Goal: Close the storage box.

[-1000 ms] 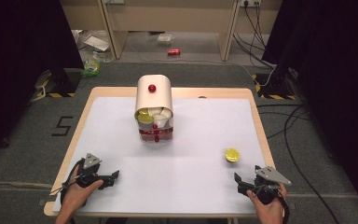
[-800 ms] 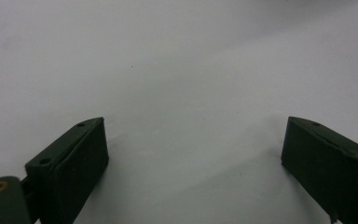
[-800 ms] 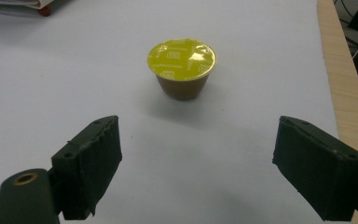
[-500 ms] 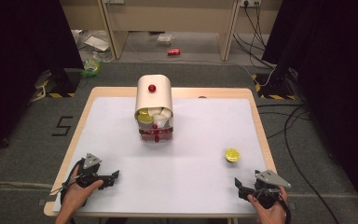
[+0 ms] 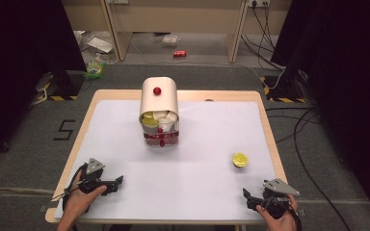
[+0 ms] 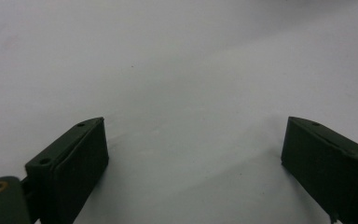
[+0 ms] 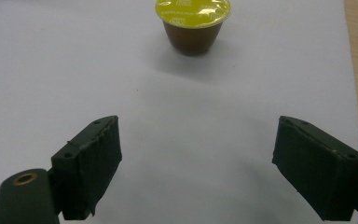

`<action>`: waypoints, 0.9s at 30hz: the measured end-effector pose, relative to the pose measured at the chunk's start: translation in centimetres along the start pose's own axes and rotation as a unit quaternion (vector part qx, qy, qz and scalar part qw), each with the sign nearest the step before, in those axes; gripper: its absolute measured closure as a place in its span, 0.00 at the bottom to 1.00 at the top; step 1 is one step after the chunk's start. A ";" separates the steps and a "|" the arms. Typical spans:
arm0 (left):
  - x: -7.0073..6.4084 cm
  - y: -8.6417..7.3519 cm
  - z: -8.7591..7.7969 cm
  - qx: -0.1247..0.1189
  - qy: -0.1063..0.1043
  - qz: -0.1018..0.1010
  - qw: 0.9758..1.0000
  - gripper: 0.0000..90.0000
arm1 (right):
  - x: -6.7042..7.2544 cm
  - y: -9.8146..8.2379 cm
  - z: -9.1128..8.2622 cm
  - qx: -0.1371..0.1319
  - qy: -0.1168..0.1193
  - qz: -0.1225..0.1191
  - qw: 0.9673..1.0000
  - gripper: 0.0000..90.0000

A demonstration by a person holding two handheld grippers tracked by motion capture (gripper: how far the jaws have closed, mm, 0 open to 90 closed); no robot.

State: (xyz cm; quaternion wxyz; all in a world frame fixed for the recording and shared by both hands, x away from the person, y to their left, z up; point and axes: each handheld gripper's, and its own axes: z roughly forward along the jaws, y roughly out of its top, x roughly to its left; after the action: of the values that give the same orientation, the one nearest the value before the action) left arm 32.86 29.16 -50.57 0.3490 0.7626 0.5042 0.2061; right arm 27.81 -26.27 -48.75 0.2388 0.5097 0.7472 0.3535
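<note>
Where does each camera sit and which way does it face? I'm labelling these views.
High view: above the near table edge, looking forward and down; both hands, left claw, right claw.
Left gripper view: on the left claw, facing bare white tabletop.
Right gripper view: on the right claw, facing the yellow-lidded brown capsule.
Shared: high and right views show that capsule.

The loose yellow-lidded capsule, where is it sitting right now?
In the high view the capsule stands on the table's right side, just ahead of the open right gripper and well right of the dispenser.

capsule [image 7: 192, 23] lid print blurred, unreadable
</note>
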 end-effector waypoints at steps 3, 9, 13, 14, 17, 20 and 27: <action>0.0 0.0 0.0 0.000 0.000 0.000 1.000 0.07 | 0.1 -0.1 0.0 0.005 0.000 -0.002 1.000 0.17; 0.0 0.0 0.0 0.000 0.000 0.000 1.000 0.07 | 0.3 -0.5 0.1 0.026 0.001 -0.008 1.000 0.17; 0.0 0.0 0.0 0.000 0.000 0.000 1.000 0.07 | 0.5 -0.8 0.2 0.034 -0.001 -0.019 0.999 0.17; 0.0 0.0 0.0 0.000 0.000 0.000 1.000 0.07 | 0.5 -0.8 0.2 0.034 -0.001 -0.019 0.999 0.17; 0.0 0.0 0.0 0.000 0.000 0.000 1.000 0.07 | 0.7 -0.9 0.1 0.034 0.001 -0.020 0.999 0.17; 0.0 0.0 0.0 0.000 0.000 0.000 1.000 0.07 | 0.7 -1.1 0.0 0.035 0.001 -0.013 0.999 0.17; 0.0 0.0 0.0 0.000 0.000 0.000 1.000 0.07 | 0.8 -1.4 -0.2 0.030 0.003 -0.007 1.000 0.17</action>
State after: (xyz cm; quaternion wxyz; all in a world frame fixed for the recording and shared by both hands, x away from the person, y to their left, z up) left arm 32.85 29.15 -50.58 0.3491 0.7625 0.5041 0.2063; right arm 26.55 -25.86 -49.66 0.2240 0.5101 0.7618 0.3306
